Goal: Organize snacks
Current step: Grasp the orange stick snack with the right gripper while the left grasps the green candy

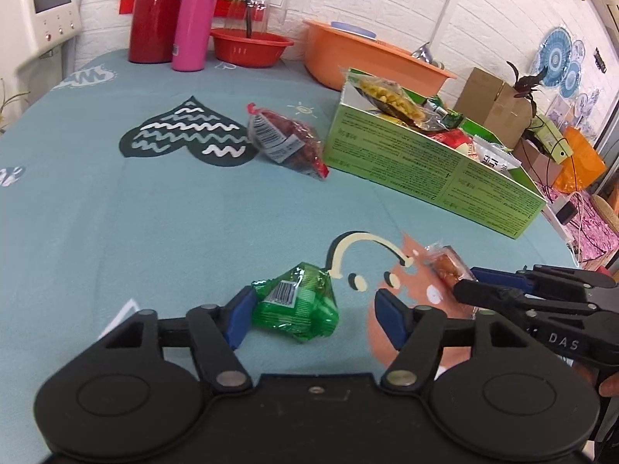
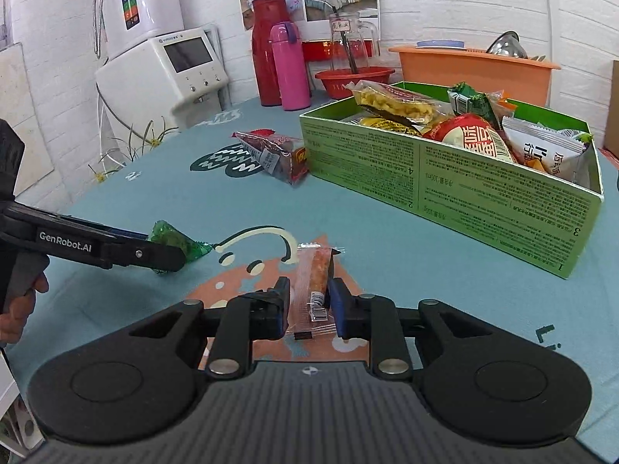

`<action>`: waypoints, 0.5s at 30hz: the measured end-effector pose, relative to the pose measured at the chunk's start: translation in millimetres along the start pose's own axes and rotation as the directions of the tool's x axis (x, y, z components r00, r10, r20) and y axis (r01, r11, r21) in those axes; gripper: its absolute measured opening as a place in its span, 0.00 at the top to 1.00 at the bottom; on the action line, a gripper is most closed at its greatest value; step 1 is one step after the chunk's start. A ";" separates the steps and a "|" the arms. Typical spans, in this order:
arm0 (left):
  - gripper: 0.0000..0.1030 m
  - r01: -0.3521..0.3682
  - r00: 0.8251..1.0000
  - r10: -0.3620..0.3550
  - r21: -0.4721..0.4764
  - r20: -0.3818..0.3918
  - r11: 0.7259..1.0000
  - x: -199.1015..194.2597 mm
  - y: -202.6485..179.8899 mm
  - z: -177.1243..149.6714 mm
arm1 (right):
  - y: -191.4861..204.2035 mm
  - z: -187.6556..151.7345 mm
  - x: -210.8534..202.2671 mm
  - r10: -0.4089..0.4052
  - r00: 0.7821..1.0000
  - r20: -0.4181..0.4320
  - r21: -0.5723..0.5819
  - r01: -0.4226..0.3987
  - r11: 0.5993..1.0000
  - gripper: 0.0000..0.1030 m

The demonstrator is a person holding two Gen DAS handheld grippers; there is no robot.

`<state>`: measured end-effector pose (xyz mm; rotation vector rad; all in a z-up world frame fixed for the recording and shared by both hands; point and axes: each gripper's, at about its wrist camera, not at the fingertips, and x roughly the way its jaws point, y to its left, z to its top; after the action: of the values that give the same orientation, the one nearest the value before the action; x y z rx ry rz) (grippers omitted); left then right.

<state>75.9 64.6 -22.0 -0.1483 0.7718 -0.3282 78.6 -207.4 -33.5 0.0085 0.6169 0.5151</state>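
My left gripper (image 1: pixel 313 317) is open around a green snack packet (image 1: pixel 300 305) that lies on the blue tablecloth; the left pad touches it, the right pad is apart. It also shows in the right wrist view (image 2: pixel 174 241). My right gripper (image 2: pixel 309 303) is shut on a clear sachet with an orange snack (image 2: pixel 315 282), also seen in the left wrist view (image 1: pixel 445 265). A green box (image 2: pixel 464 193) holds several snack packets. A red snack bag (image 1: pixel 284 139) lies beside the box's left end.
At the table's back stand a red flask (image 1: pixel 154 11), a pink bottle (image 1: pixel 195 19), a red bowl (image 1: pixel 251 44), a glass jar (image 1: pixel 257 0) and an orange basin (image 1: pixel 371 58). A white appliance (image 2: pixel 174 65) stands past the left edge.
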 end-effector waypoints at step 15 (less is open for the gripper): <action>0.22 -0.007 1.000 0.008 0.055 -0.011 0.998 6.3 -9.2 2.0 | 6.4 2.0 16.2 -0.063 0.998 -0.005 -0.067 0.063 0.996 0.67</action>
<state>79.4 53.8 -22.4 -0.0915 0.7733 -0.3434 88.0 -194.0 -39.8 -0.0753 0.6046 0.4744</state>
